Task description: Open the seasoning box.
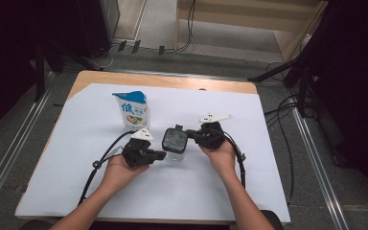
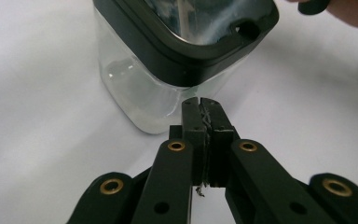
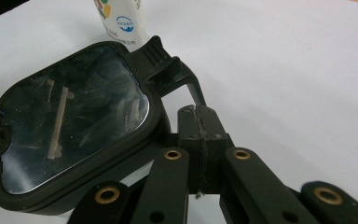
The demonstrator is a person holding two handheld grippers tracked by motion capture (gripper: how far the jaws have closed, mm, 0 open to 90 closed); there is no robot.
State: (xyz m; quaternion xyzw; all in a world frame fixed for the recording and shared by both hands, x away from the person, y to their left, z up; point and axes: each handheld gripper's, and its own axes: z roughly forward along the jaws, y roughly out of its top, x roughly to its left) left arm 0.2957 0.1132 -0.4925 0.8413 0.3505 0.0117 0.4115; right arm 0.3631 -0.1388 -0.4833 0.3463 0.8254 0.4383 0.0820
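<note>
A clear square jar [image 1: 174, 142] with a black-framed lid stands in the middle of the white sheet. In the left gripper view its glass wall [image 2: 135, 88] and lid [image 2: 186, 56] are close ahead. My left gripper [image 1: 163, 155] is shut and empty, its tips [image 2: 199, 103] just short of the jar's lower corner. My right gripper [image 1: 190, 134] comes in from the jar's right, also shut. Its tips [image 3: 198, 111] meet the thin bar of the lid's black latch [image 3: 161, 58] beside the lid [image 3: 70, 126]. Whether they pinch that bar I cannot tell.
A blue and white carton [image 1: 134, 111] stands upright behind the jar to its left, and its base [image 3: 121, 18] is in the right gripper view. The white sheet [image 1: 196, 191] covers most of the wooden table [image 1: 172, 80]. Cables trail from both grippers.
</note>
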